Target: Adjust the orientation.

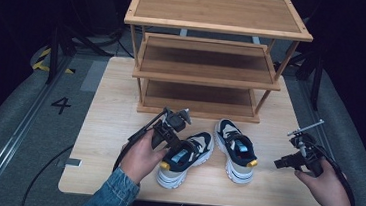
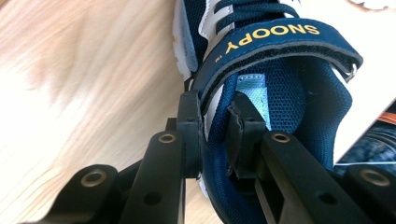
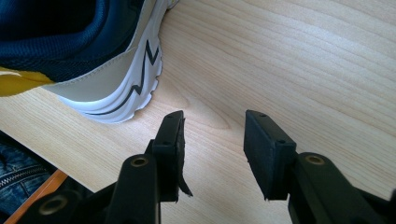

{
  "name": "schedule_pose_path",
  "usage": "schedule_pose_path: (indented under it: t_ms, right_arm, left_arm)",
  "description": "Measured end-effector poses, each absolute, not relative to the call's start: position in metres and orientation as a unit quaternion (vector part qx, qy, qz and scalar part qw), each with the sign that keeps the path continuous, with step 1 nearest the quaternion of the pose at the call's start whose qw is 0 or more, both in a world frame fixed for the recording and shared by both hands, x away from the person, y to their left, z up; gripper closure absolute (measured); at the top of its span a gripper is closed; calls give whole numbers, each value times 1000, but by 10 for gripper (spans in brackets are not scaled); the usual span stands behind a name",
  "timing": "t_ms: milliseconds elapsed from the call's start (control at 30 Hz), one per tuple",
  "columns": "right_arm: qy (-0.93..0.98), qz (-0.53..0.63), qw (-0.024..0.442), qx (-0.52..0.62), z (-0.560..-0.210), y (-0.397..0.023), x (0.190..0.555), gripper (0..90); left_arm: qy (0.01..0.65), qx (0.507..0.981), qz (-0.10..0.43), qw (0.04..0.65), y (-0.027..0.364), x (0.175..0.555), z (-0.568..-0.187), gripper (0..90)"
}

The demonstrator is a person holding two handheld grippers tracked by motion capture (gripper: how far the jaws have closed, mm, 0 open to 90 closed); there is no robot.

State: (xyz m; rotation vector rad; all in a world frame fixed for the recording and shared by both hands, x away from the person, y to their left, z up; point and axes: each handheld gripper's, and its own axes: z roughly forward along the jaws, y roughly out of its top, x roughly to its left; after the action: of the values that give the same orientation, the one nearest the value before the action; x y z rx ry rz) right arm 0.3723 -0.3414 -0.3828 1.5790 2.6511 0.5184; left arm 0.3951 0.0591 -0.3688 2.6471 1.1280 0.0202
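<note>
Left shoe [image 1: 186,156] is straddled at its collar by the left gripper [image 1: 171,141]; right shoe [image 1: 235,149] is set between it and the right gripper [image 1: 282,163], shelf rack [image 1: 210,60] beyond.

Two black handheld grippers: left gripper [image 1: 181,142], right gripper [image 1: 280,163], each built of angular black jaw arms studded with brass-ringed screw holes just behind flat rectangular black pads [image 3: 264,147]. One pad [image 3: 178,154] lined with thin black rubber, torn and curling off at its lower edge. Black cable [image 1: 136,136] trailing behind each tool; blue denim sleeves [image 1: 112,194] behind both hands.
</note>
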Motion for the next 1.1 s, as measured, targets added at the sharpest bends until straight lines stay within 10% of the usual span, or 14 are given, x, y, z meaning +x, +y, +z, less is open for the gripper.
schedule_pose_path:
  t_ms: [767,1100]
  right_arm:
    - [848,165,5,504,-384,-340,375,578]
    - [858,166,3,486,-381,-325,387,579]
  left_arm:
    - [479,856,5,193,132,416,-353,627]
    - [502,857,-42,109,155,409,-380,739]
